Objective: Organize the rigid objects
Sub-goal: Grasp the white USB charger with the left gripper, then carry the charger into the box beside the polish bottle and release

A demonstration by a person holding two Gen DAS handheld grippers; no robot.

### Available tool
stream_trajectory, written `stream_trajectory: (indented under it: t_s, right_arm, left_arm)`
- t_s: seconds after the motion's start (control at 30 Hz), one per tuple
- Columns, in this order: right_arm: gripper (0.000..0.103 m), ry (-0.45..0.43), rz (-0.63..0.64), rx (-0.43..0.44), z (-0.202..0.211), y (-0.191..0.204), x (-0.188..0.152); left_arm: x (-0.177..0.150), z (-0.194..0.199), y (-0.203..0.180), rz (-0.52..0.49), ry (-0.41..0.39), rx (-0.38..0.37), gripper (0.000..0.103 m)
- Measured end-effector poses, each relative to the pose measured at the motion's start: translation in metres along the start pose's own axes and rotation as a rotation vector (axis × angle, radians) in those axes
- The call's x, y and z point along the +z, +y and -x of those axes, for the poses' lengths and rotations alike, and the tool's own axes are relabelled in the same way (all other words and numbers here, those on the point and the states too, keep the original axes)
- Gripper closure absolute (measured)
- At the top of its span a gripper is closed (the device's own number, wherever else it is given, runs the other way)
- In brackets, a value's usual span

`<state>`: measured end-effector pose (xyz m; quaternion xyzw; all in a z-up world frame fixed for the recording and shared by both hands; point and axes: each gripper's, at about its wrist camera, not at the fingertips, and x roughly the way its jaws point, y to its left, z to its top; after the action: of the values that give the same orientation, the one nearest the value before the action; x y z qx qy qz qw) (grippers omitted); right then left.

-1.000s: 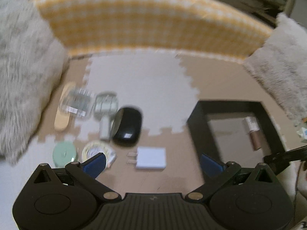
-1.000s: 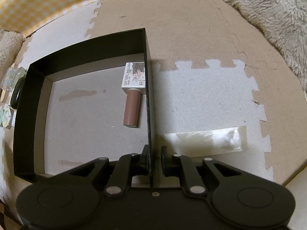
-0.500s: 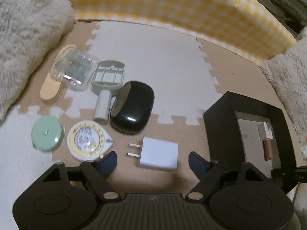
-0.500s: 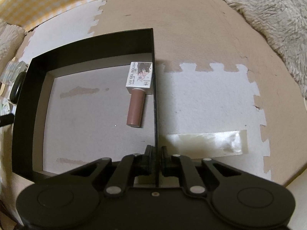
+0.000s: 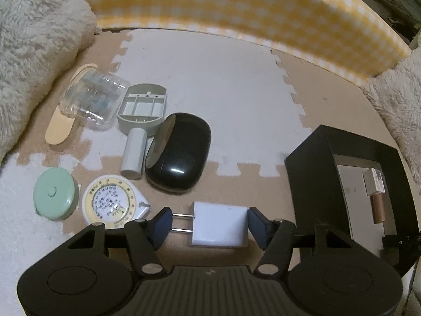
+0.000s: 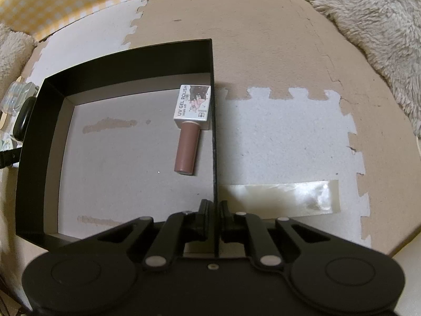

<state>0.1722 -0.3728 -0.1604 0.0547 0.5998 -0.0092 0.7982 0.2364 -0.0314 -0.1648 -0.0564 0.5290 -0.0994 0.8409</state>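
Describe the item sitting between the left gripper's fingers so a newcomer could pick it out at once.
Start at the black tray on the foam mat; just left of it, between the open left gripper fingers, lies a white charger plug. It is the only white block with two metal prongs, unlike the glossy black case beyond it.

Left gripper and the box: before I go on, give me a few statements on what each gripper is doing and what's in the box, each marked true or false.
1. The left gripper is open, with its fingers on either side of the white charger. True.
2. The charger's prongs point toward the black box. False: they point away from it, toward the round yellow dial.
3. The right gripper is shut on the box's right wall. True.
4. The box holds two items. False: only the gel polish bottle lies in it.
5. The black case lies inside the box. False: it sits on the mat outside.
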Motion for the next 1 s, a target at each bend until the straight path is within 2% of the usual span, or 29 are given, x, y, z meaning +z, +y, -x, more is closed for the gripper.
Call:
stream_trajectory:
  t_s: [0.27,0.53,0.77,1.0]
  right_arm:
    - [0.094,-0.001,-0.006,0.002,0.000,0.000,0.000]
    - [0.094,-0.003,0.003,-0.004,0.000,0.001,0.000]
    - [0.094,-0.002,0.004,-0.002,0.000,0.002,0.001]
    - [0.093,-0.003,0.007,0.000,0.000,0.002,0.000]
  left_arm:
    - [0.000,0.012,-0.002,0.040,0.005,-0.014,0.040]
    - [0.003,0.049,-0.021,0.064,-0.052,-0.097,0.040]
    - [0.005,0.085,-0.067,0.024,-0.128,-0.213,0.040]
    - [0.005,0.061,-0.126,-0.012,-0.086,-0.252,0.040]
